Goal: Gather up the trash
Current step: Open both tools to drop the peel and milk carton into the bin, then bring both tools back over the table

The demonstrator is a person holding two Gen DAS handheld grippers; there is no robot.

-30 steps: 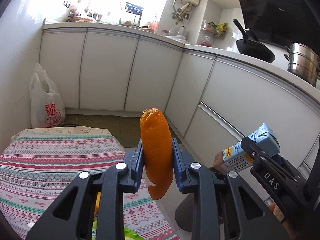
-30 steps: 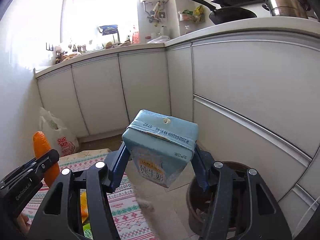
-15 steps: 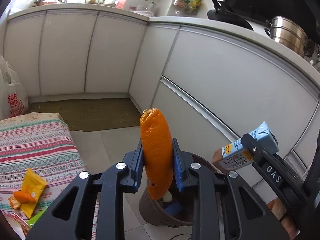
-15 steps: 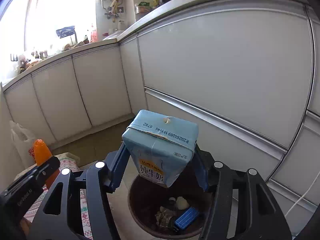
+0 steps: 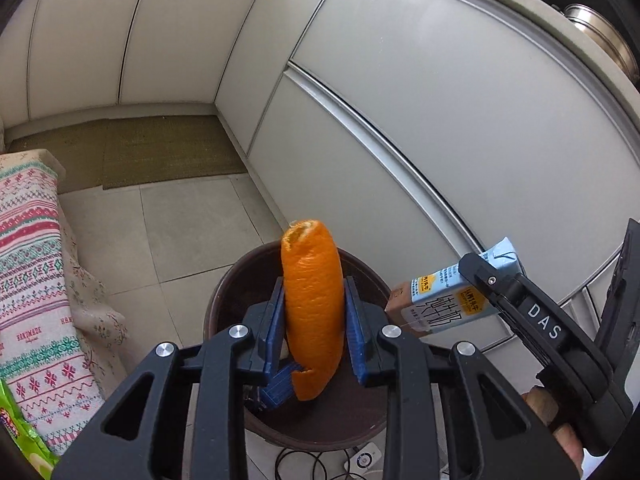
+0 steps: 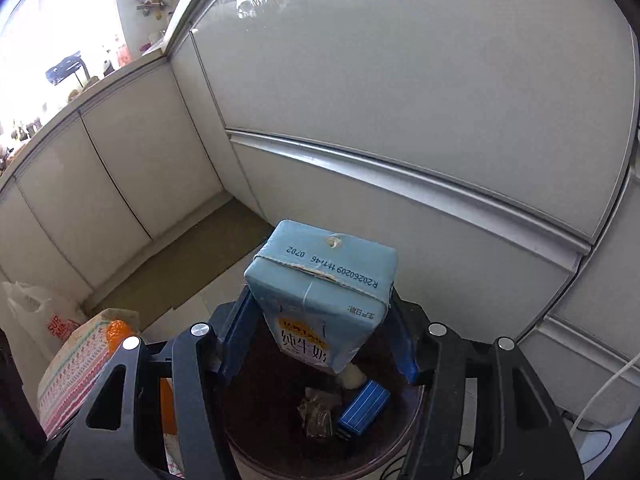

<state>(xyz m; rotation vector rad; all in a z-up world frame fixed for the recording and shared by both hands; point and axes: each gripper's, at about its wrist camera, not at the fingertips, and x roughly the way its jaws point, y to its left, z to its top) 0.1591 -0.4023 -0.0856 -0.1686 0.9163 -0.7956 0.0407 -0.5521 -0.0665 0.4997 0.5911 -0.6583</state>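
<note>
**Spotter:** What do you have closest to the cameras?

**Me:** My left gripper (image 5: 314,320) is pinching a long curl of orange peel (image 5: 310,272), which stands upright between the blue pads. My right gripper (image 6: 320,294) has the blue milk carton (image 6: 328,264) between its jaws. Those jaws have just been opening. In the right wrist view I see a sliver of gap down the carton's sides, so I judge the pads are off it, though I can't be sure.

**Spotter:** And below them?

**Me:** The brown trash bin (image 5: 224,300) is right under both. Its mouth shows behind the peel in the left wrist view and beneath the carton in the right one. A blue ridged piece (image 6: 362,406), a dark crumpled wrapper (image 6: 316,416) and a pale lump (image 6: 354,376) lie at the bottom.

**Spotter:** So which step is this?

**Me:** The drop. Both pieces hang over the bin and neither is in it yet. I think the carton goes first, so I need the right jaws wide enough to let it fall clear of the rim. Then I spread the left jaws, and I expect the peel may cling to a pad and need a small shake.

**Spotter:** Anything left to collect?

**Me:** Off to the left, on the worktop with the patterned cloth (image 5: 36,280), there's a green packet (image 5: 16,432) at its near edge. Beyond that I see only the floor mat (image 5: 160,148) and the white cabinets (image 5: 440,120).
</note>
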